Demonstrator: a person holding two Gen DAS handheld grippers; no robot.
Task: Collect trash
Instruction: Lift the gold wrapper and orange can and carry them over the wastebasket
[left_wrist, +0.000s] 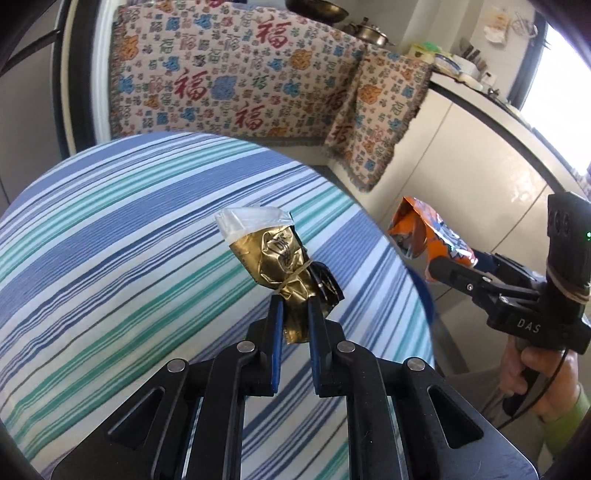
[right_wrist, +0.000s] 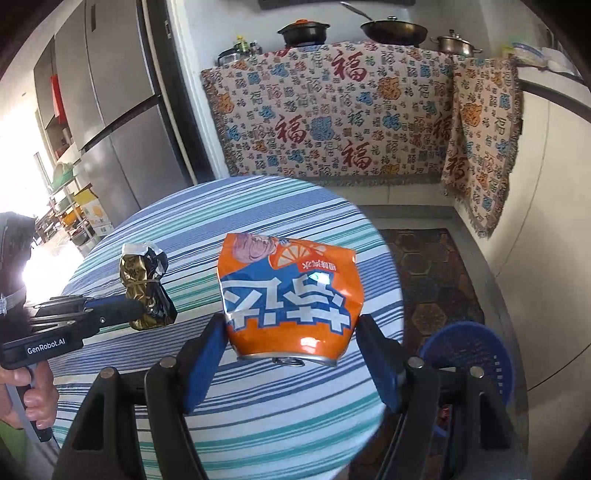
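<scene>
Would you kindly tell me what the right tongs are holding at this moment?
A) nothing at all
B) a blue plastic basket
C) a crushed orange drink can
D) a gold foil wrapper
C: in the right wrist view the crushed orange can sits clamped between the two pads of the right tongs, while the gold wrapper is in the left tongs.

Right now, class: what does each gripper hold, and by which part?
The left gripper pinches the gold wrapper by its lower end. The right gripper clamps the crushed orange can across its sides near the tab end.
</scene>
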